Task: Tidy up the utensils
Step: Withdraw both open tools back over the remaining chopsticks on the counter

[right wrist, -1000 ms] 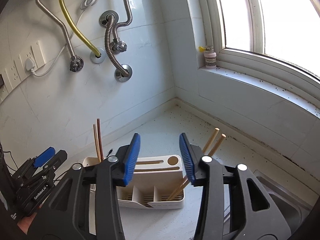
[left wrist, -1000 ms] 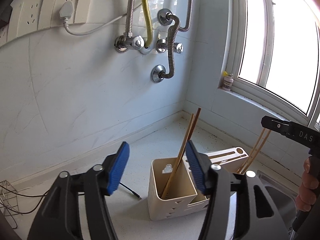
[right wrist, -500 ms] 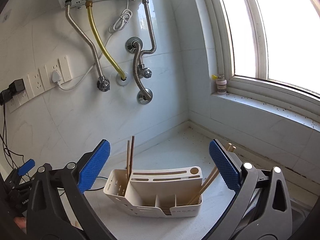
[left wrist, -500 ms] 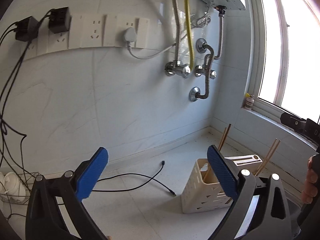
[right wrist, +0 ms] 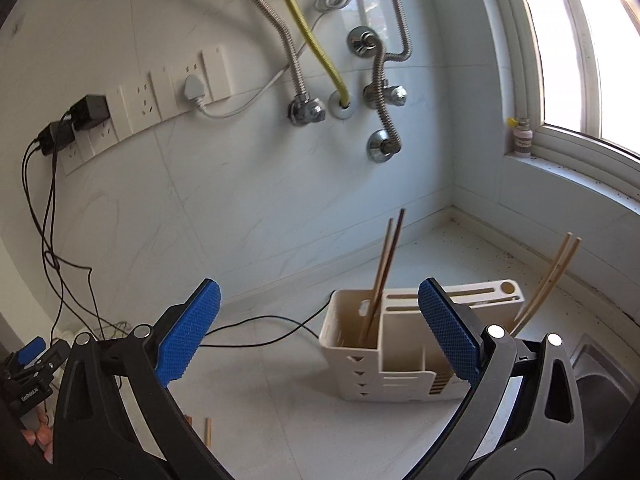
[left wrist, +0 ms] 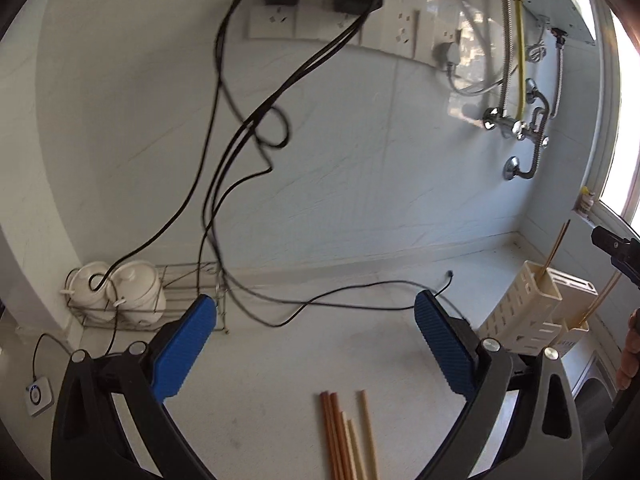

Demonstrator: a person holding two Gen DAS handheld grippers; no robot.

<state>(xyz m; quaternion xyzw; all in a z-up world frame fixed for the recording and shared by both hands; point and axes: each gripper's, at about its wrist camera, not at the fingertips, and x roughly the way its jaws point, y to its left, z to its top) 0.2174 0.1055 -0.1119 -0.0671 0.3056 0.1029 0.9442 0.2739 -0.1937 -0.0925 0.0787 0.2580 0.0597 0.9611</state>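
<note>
A cream utensil holder (right wrist: pixel 404 350) stands on the white counter, with two chopsticks (right wrist: pixel 386 264) upright in its left compartment and two more (right wrist: pixel 550 280) leaning out at its right end. My right gripper (right wrist: pixel 318 328) is open and empty, a short way in front of the holder. In the left wrist view the holder (left wrist: pixel 532 312) sits far right. My left gripper (left wrist: pixel 316 338) is open and empty above several loose chopsticks (left wrist: pixel 348 432) lying on the counter near the bottom edge. The left gripper (right wrist: pixel 30 364) also shows at the far left of the right wrist view.
Black cables (left wrist: pixel 320 300) trail across the counter from wall sockets (left wrist: pixel 332 16). A wire rack with two white lidded pots (left wrist: pixel 120 292) stands at the left by the wall. A small white device (left wrist: pixel 38 394) lies near the left edge. A sink (right wrist: pixel 600 364) borders the holder's right.
Both grippers opened wide and pulled back from the holder. The left one swung left, bringing loose chopsticks, the wire rack and cables into its view.
</note>
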